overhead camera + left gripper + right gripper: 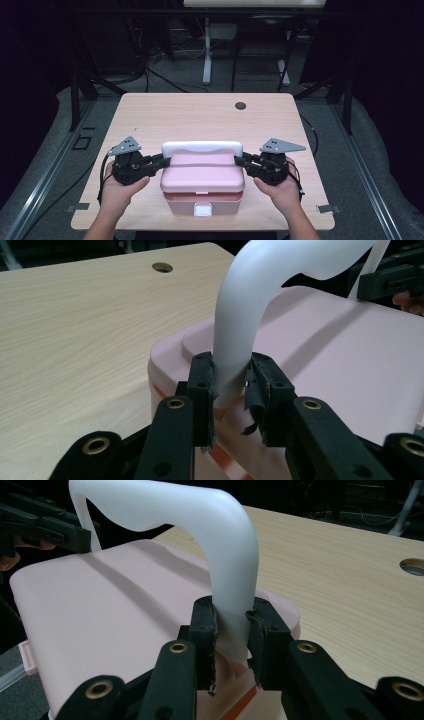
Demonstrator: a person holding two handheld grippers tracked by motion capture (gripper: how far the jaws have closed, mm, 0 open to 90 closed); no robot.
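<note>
The left claw [162, 161] is clamped on the left leg of the white handle [202, 147], low down near the pivot; the right claw [241, 162] grips the right leg in the same way. The handle stands upright, its long axis running left to right between the 2 claws, above the lid of the pink box [202, 180]. The box sits near the front edge of the surface [200, 112], midway between both hands, so neither is nearer. Any lift probably needs both claws rising evenly.
</note>
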